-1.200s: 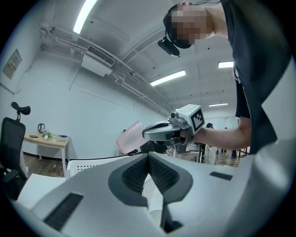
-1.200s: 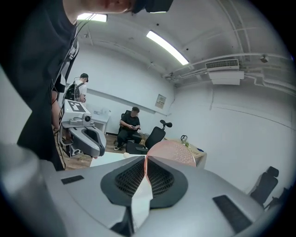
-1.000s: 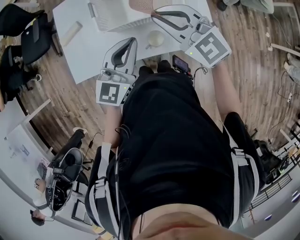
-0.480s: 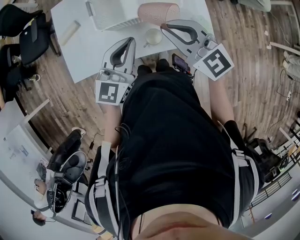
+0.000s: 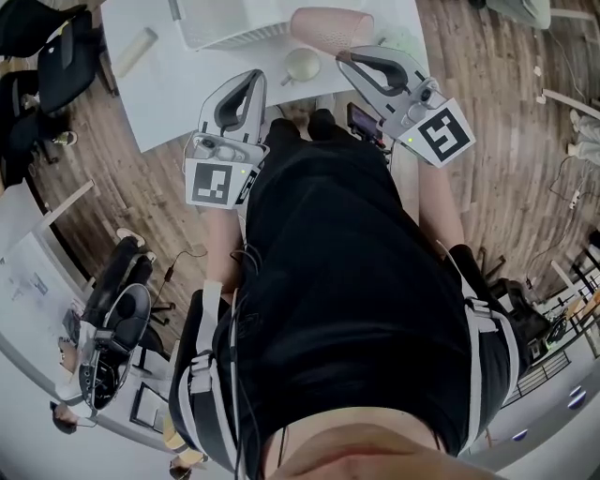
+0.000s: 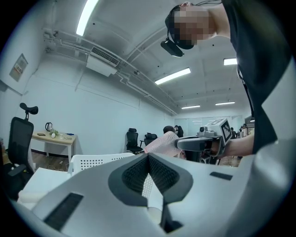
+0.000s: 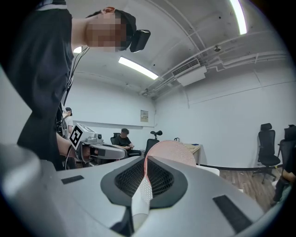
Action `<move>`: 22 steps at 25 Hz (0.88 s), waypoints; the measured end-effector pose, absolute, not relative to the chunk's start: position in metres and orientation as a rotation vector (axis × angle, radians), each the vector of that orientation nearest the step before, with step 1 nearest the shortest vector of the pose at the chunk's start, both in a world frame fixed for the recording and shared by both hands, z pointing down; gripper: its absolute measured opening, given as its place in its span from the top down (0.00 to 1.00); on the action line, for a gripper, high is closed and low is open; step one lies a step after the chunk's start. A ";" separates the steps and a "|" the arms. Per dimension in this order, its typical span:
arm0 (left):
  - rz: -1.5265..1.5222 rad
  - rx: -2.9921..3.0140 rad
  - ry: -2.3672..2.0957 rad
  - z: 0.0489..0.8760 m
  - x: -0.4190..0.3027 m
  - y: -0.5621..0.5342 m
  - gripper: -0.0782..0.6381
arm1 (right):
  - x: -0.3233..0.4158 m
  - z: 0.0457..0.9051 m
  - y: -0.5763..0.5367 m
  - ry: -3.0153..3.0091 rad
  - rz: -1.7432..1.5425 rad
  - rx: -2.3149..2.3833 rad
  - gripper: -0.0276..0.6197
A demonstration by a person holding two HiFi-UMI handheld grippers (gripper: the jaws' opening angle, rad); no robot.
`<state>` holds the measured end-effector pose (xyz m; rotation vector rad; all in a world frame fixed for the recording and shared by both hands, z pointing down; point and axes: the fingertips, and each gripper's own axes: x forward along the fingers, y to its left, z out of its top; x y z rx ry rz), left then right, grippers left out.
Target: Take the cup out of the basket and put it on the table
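A cream cup (image 5: 302,64) stands on the white table (image 5: 178,89) near its front edge, between my two grippers. Behind it are a white perforated basket (image 5: 225,23) and a pink perforated container (image 5: 330,23). My left gripper (image 5: 251,81) is held just left of the cup, jaws together and nothing in them. My right gripper (image 5: 344,56) is just right of the cup, also shut and holding nothing. The left gripper view shows its closed jaws (image 6: 148,155), the white basket (image 6: 95,162) and the pink container (image 6: 162,141). The right gripper view shows closed jaws (image 7: 145,159) below the pink container (image 7: 175,152).
A pale cylinder (image 5: 136,52) lies on the table's left part. Black office chairs (image 5: 52,70) stand on the wooden floor at the left. A dark device (image 5: 362,122) hangs at the person's chest. Desks, chairs and seated people fill the room behind.
My right gripper has drawn back from over the basket area to the right of the cup. The left gripper has barely moved. The cup stays on the table.
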<state>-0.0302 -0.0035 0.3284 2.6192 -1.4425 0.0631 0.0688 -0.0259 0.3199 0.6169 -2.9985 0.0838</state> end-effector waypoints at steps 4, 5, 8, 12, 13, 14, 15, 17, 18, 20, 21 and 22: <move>0.069 2.585 -1.497 0.333 -0.016 0.010 0.86 | 0.077 0.324 -0.015 -3.015 0.097 0.536 0.91; 0.063 2.575 -1.506 0.333 -0.014 0.013 0.86 | 0.078 0.324 -0.012 -3.019 0.103 0.522 0.91; 0.057 2.579 -1.500 0.331 -0.010 0.025 0.86 | 0.078 0.318 0.000 -3.037 0.106 0.526 0.91; 0.068 2.619 -1.469 0.328 -0.006 0.040 0.86 | 0.082 0.314 0.015 -3.047 0.111 0.583 0.91; 0.070 2.627 -1.464 0.325 -0.007 0.046 0.86 | 0.081 0.313 0.020 -3.046 0.109 0.599 0.91; 0.072 2.635 -1.460 0.323 -0.008 0.053 0.86 | 0.080 0.311 0.026 -3.046 0.108 0.614 0.91; 0.074 2.643 -1.457 0.321 -0.011 0.061 0.86 | 0.078 0.309 0.032 -3.046 0.106 0.624 0.91; 0.073 2.650 -1.460 0.319 -0.020 0.077 0.86 | 0.073 0.307 0.046 -3.044 0.075 0.625 0.91; 0.071 2.646 -1.464 0.320 -0.026 0.084 0.86 | 0.070 0.307 0.053 -3.044 0.054 0.620 0.91; 0.064 2.631 -1.474 0.323 -0.038 0.100 0.86 | 0.062 0.305 0.067 -3.045 0.051 0.626 0.91; 0.060 2.626 -1.478 0.324 -0.042 0.107 0.86 | 0.059 0.305 0.074 -3.044 0.054 0.624 0.91; 0.056 2.625 -1.481 0.323 -0.046 0.114 0.86 | 0.057 0.305 0.080 -3.045 0.049 0.616 0.91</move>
